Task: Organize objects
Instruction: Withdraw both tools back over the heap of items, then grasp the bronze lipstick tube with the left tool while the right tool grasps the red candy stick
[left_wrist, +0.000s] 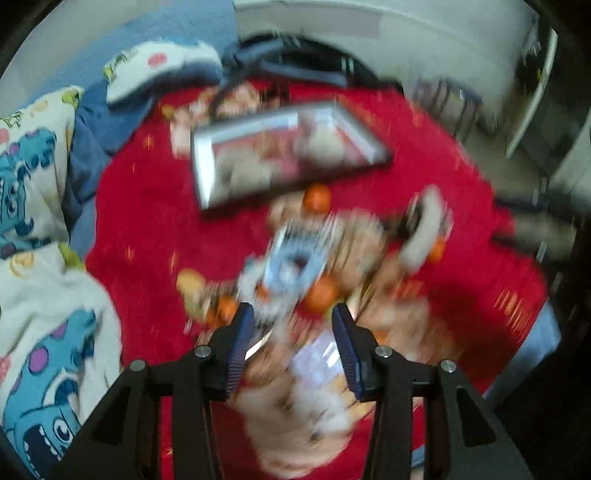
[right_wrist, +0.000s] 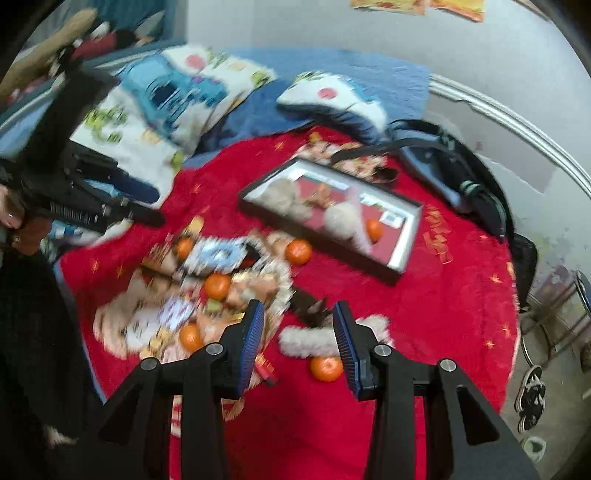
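- Oranges lie scattered on the red blanket (right_wrist: 424, 325), most of them around the black tray (right_wrist: 406, 251), which I take as my landmark.
- My right tongs (right_wrist: 299, 332) stand apart with nothing between them, hovering over the blanket on the near side of the tray.
- One orange (right_wrist: 326, 368) sits just beside the right finger (right_wrist: 347, 343) of those tongs, against a white fluffy strip (right_wrist: 306, 341).
- Another orange (right_wrist: 298, 252) lies just off the tray's near edge, and one more (right_wrist: 373, 229) lies inside the tray.
- Nearer than the tray and to its left, further oranges rest among a blurred printed pattern; one (right_wrist: 217, 286) is at its middle.
- My left tongs (left_wrist: 293, 332) are also apart and empty, above that same patterned patch; the view is badly blurred.
- An orange (left_wrist: 322, 295) shows just ahead of the left tongs, and another (left_wrist: 317, 198) at the tray's (left_wrist: 207, 162) near edge.
- Beyond the tray lies a dark bag (right_wrist: 461, 177); to its left are cartoon-print pillows (right_wrist: 166, 107).
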